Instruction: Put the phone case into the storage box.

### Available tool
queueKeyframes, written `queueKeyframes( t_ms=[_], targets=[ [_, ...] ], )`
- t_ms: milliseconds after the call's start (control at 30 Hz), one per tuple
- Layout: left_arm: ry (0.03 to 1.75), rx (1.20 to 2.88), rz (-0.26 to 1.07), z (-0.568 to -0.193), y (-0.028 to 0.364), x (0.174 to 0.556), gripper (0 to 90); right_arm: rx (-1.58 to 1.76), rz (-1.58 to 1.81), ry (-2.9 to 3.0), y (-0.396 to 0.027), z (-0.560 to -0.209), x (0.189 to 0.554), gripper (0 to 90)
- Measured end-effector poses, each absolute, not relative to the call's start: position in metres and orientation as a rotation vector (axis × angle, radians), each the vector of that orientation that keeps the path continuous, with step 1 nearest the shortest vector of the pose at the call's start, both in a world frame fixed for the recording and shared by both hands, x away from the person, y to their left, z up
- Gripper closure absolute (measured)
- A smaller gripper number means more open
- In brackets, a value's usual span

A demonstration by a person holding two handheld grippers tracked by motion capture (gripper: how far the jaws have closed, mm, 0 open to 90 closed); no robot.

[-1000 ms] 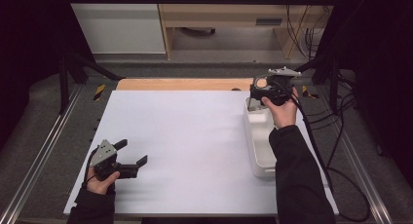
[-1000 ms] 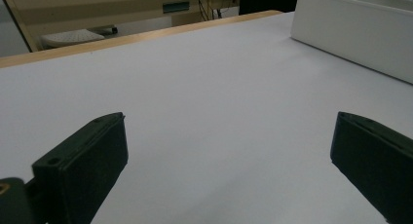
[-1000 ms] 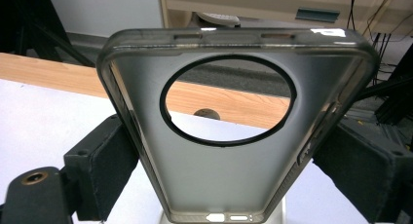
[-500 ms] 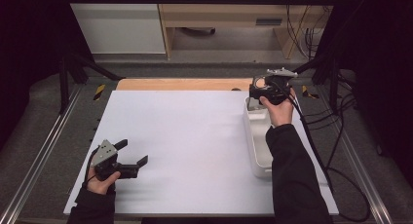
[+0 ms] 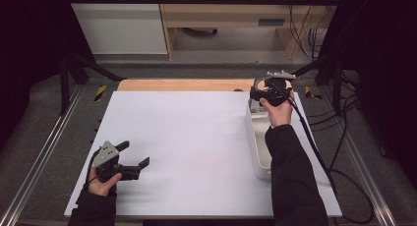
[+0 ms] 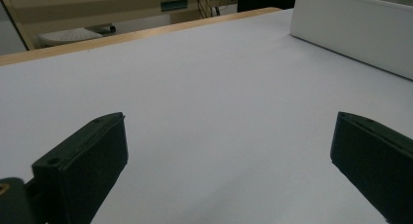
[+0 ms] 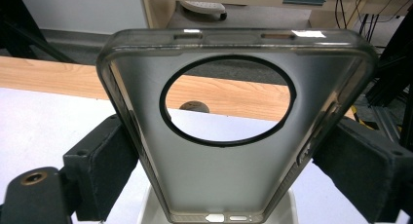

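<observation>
Clamping a translucent phone case [image 7: 229, 136] by its two long side edges, the right gripper [image 5: 268, 91] hangs at the far right of the bench [image 5: 196, 137], just above the far end of a white tray [image 5: 258, 147]. In the right gripper view the case stands between the jaws with its long axis running straight out along them, the end with the big round camera opening [image 7: 228, 100] pointing away from the hand and the port end nearest the wrist, over the tray. The tray's own long axis runs near to far, so it roughly lines up with the case; I judge a set-down into it or onto the open sheet would need little turning. The left gripper [image 5: 130, 159] rests near the near left corner, jaws spread wide on nothing, well apart from the case across the bench, so the right hand is plainly the nearer one.
</observation>
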State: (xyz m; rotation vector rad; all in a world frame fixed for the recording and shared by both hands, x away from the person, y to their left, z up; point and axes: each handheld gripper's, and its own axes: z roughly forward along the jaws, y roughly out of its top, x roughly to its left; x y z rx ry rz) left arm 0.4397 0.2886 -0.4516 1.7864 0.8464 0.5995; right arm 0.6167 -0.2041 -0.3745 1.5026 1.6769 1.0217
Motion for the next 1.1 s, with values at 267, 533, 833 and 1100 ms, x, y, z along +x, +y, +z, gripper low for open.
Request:
queueKeyframes(
  t_ms=[267, 533, 833, 1100],
  targets=[
    [0.846, 1.786, 0.599, -0.452, 0.289, 0.44, 0.0, 1.52, 1.013, 1.673, -0.203, -0.382, 0.62, 11.5],
    [0.845, 1.787, 0.6, -0.452, 0.288, 0.44, 0.0, 1.524, 0.99, 1.676, -0.203, -0.39, 0.623, 11.5],
    [0.846, 1.788, 0.6, -0.452, 0.288, 0.44, 0.0, 1.537, 0.983, 1.683, -0.203, -0.398, 0.625, 11.5],
    [0.844, 1.789, 0.602, -0.452, 0.288, 0.44, 0.0, 1.543, 0.977, 1.689, -0.201, -0.402, 0.626, 11.4]
  ],
)
